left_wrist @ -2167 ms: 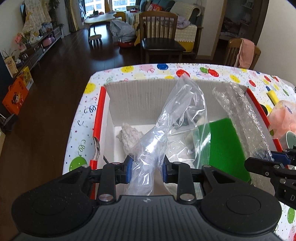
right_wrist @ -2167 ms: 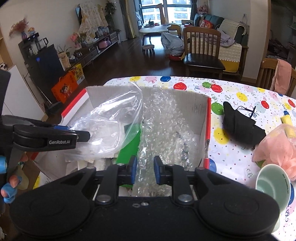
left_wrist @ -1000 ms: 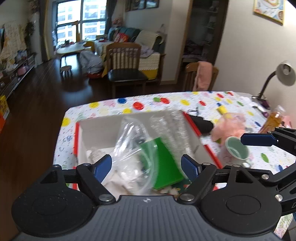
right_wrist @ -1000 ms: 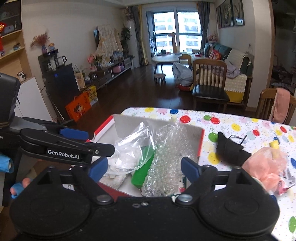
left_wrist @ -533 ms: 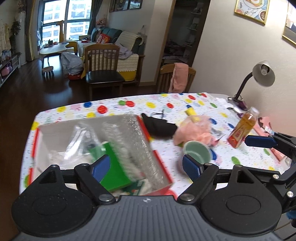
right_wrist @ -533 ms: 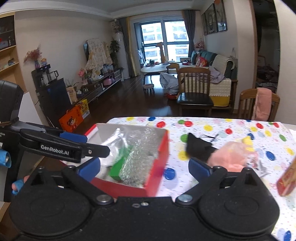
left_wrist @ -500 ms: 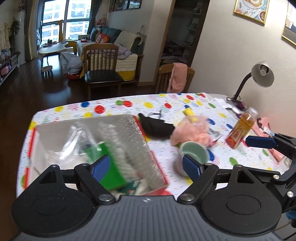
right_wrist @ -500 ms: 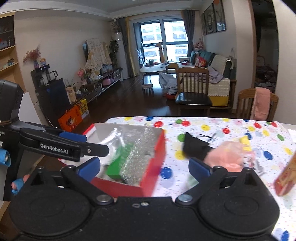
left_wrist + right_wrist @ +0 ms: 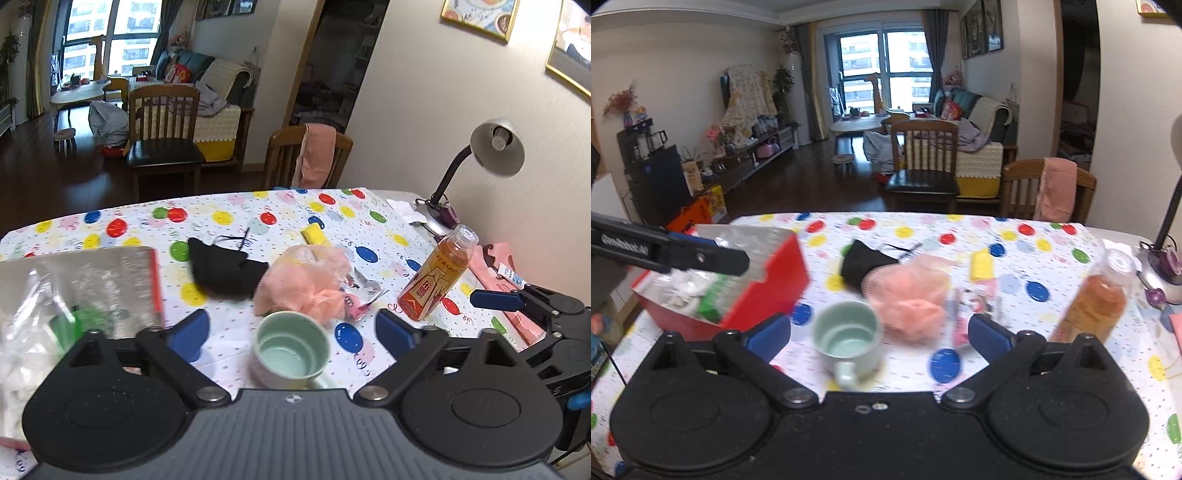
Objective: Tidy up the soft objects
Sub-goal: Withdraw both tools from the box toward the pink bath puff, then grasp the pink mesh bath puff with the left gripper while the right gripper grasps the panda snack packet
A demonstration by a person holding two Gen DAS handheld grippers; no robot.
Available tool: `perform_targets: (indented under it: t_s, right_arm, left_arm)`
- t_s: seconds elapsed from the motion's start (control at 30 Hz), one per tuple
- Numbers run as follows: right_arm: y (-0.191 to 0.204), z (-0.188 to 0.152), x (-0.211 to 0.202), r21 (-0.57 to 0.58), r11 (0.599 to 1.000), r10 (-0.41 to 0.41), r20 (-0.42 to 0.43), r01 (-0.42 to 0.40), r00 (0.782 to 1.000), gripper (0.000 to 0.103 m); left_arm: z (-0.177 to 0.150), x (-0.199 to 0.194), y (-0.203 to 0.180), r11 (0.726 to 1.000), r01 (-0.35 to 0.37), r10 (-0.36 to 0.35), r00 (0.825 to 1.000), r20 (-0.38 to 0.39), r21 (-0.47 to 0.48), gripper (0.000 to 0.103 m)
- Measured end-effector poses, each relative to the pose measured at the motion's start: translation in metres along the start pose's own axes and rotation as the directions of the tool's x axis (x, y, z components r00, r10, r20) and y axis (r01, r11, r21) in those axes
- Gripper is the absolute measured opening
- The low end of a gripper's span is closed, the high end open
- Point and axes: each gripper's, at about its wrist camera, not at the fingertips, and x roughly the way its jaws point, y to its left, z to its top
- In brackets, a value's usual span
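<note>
My left gripper (image 9: 291,332) hangs above the table with its jaws opening and nothing held between them. My right gripper (image 9: 879,336) is open wide and holds nothing. Ahead of both lie a pink mesh bath pouf (image 9: 306,284) (image 9: 908,295) and a black face mask (image 9: 225,271) (image 9: 864,264). A yellow sponge (image 9: 314,234) (image 9: 982,266) lies further back. The red cardboard box (image 9: 157,280) (image 9: 768,284) at the left holds bubble wrap (image 9: 110,280), a clear plastic bag (image 9: 26,314) and a green pad (image 9: 711,299).
A pale green mug (image 9: 290,350) (image 9: 847,332) stands just under the fingers. An orange drink bottle (image 9: 436,277) (image 9: 1104,295) and a desk lamp (image 9: 495,147) stand at the right. Two wooden chairs stand past the far edge of the table.
Both grippers let go of the bag and the bubble wrap, opened wide and swung right, away from the box. The mug, pouf and mask now lie ahead.
</note>
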Motion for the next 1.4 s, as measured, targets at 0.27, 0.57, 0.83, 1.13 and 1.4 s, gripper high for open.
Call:
perform_targets:
  t_s: [0.27,0.57,0.83,1.13,1.4]
  right_arm:
    - [-0.049,-0.015,0.035,-0.046,0.998,-0.042,-0.057,0.039,0.998,0.103]
    - [-0.071,-0.022,0.084,-0.136,0.990,-0.052,-0.103,0.038,0.993,0.102]
    - [-0.087,-0.024,0.117,-0.124,0.992,-0.046,-0.141,0.029,0.989,0.102]
    - [-0.098,-0.031,0.152,-0.123,0.992,-0.060,-0.175,0.038,0.983,0.100]
    - [-0.107,-0.035,0.177,-0.093,0.995,-0.061,-0.183,0.045,0.981,0.097]
  left_arm:
    - [0.021,0.055,-0.043,0.999,-0.024,0.025,0.997,-0.068,0.023,0.101]
    - [0.036,0.120,-0.064,0.999,-0.036,0.030,0.974,-0.223,-0.022,0.101]
    - [0.044,0.174,-0.066,0.995,-0.098,0.085,0.941,-0.326,-0.023,0.101]
    - [0.046,0.227,-0.066,0.990,-0.142,0.121,0.907,-0.403,-0.022,0.101]
    - [0.045,0.258,-0.062,0.983,-0.185,0.172,0.886,-0.430,0.012,0.101]
